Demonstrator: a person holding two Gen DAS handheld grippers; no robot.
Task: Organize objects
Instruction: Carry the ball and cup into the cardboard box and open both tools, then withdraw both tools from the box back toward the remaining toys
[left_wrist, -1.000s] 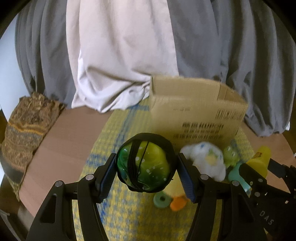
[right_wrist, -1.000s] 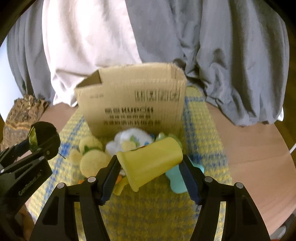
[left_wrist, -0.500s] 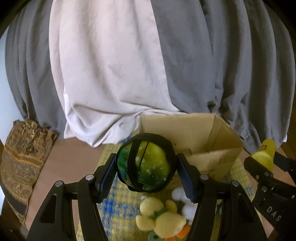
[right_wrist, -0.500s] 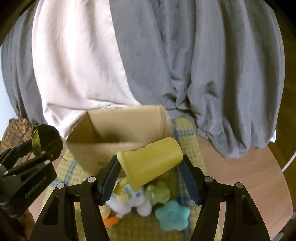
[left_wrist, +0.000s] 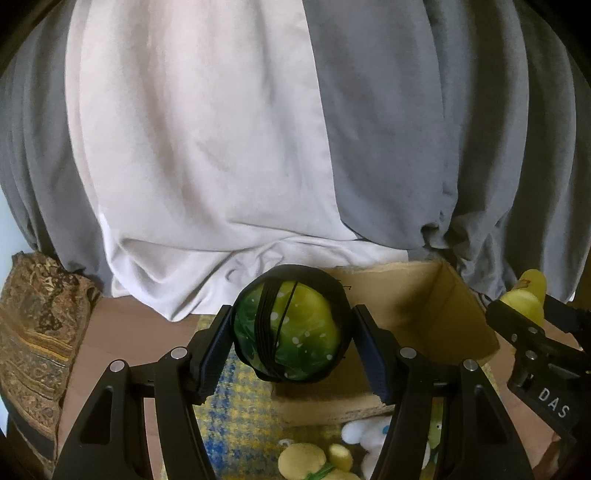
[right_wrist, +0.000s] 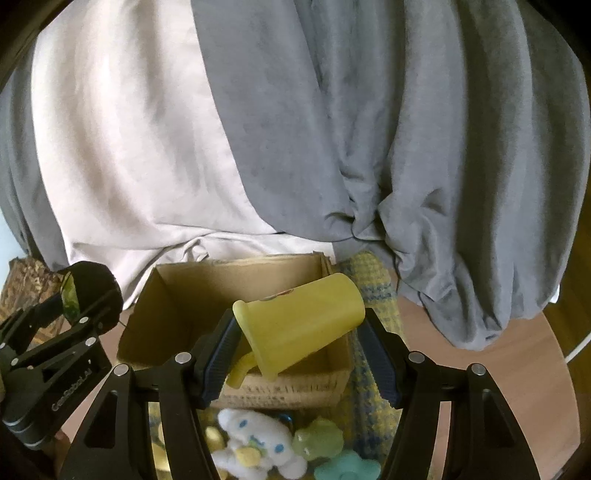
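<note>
cardboard box stood open on the checked mat | right gripper clenched the tilted yellow cup above box | left gripper grasped the green ball at box's left edge | plush toys lay before box

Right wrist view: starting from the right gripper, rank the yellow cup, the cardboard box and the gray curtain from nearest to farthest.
1. Yellow cup: held tilted between the fingers of the right gripper.
2. Cardboard box: open, just beyond and below the cup.
3. Gray curtain: hanging behind the box, filling the background.
</note>
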